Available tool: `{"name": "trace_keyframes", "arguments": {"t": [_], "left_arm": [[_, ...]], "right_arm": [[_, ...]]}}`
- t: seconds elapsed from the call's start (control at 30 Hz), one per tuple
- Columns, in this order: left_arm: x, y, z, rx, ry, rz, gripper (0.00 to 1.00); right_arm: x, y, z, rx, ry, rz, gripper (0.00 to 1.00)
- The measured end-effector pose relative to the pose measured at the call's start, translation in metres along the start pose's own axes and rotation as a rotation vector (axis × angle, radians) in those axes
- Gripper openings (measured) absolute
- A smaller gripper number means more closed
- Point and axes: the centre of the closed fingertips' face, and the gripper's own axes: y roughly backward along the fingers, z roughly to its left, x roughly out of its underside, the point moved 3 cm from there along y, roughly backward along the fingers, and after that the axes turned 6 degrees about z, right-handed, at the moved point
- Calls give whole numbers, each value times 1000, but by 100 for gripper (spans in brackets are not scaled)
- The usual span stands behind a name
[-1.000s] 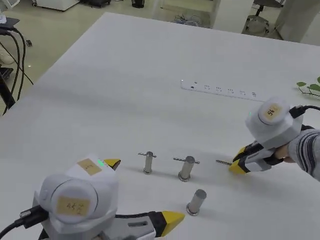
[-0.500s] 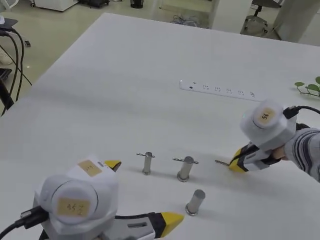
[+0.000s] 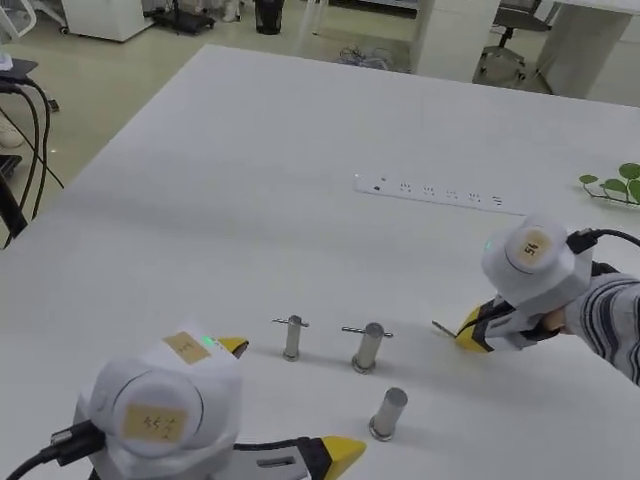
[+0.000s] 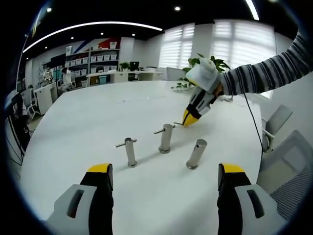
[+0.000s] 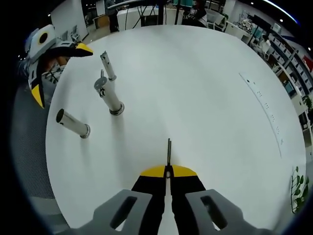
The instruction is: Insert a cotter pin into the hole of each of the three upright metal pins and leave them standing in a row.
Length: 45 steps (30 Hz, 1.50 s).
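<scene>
Three upright metal pins stand on the white table. The left pin (image 3: 292,337) and the middle pin (image 3: 368,346) each carry a cotter pin through their hole. The nearer pin (image 3: 388,412) has none. My right gripper (image 3: 466,331) is shut on a cotter pin (image 3: 444,327), right of the middle pin, its tip pointing left. In the right gripper view the cotter pin (image 5: 169,151) sticks out from between the closed jaws. My left gripper (image 4: 164,178) stands open at the near edge, the three pins (image 4: 165,138) ahead of it.
A white power strip (image 3: 438,193) lies further back on the table. Green plant leaves (image 3: 612,184) sit at the far right edge. Chairs and cables stand on the floor beyond the table.
The head camera has tilted a little, shifting the scene. My right gripper has drawn slightly nearer and lower with the cotter pin. The left gripper has hardly moved.
</scene>
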Motion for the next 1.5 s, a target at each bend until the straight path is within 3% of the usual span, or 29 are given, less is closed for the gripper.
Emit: {"name": "trace_keyframes", "arguments": {"t": [0.23, 0.63, 0.93, 1.13, 1.5], "left_arm": [[-8, 0, -9, 30, -20, -8, 81], [-20, 1, -18, 81, -38, 10, 73], [-30, -2, -22, 112, -11, 15, 65], [-36, -3, -31, 160, 7, 5, 55], [-39, -7, -42, 216, 107, 5, 43]], "right_arm": [[-2, 20, 4, 47, 14, -38, 0], [-4, 40, 22, 78, 82, -96, 0], [-16, 51, 51, 81, 159, -150, 0], [-28, 57, 76, 83, 275, -170, 0], [-53, 66, 114, 48, 395, -223, 0]]}}
